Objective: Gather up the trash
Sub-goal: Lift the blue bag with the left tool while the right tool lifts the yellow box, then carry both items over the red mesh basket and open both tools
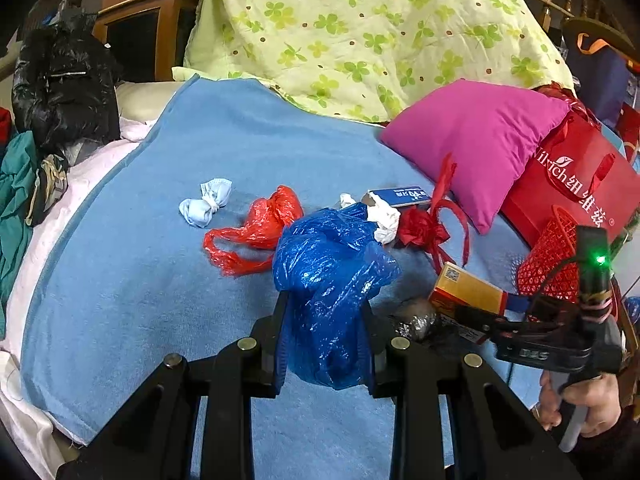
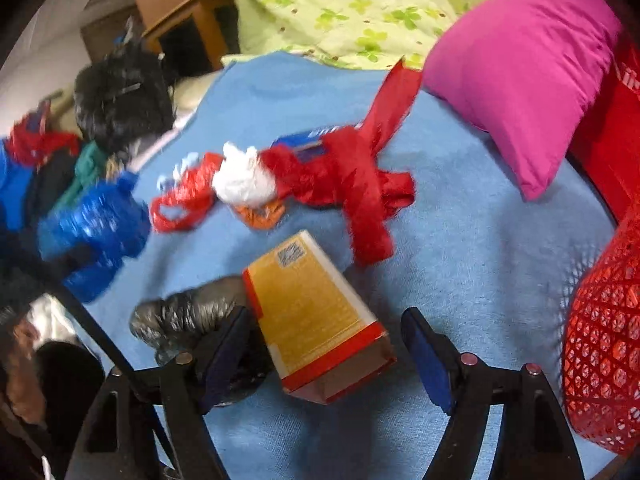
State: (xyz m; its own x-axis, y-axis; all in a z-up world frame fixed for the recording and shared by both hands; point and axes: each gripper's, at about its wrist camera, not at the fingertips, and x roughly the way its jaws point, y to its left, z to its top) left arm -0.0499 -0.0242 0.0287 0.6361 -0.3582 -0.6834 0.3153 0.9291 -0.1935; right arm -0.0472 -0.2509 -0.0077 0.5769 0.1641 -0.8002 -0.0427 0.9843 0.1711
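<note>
Both wrist views close, angled down over blue blanket (image 1: pixel 140 280); shared: pink pillow (image 1: pixel 476 140), yellow carton (image 2: pixel 316 312).

A home bedroom: a bed under a blue blanket (image 1: pixel 200 280), floral quilt (image 1: pixel 360 32) and pink pillow (image 1: pixel 480 140).

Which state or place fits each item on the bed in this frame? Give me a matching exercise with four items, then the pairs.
Items:
1. blue plastic bag
2. yellow carton
3. pink pillow
4. red mesh basket

Places or states:
A. leans on the red shopping bag
B. lies between the open fingers of the right gripper
C. clamped in the left gripper
D. stands at the right edge of the blue blanket

Pairs: 1-C, 2-B, 3-A, 4-D
</note>
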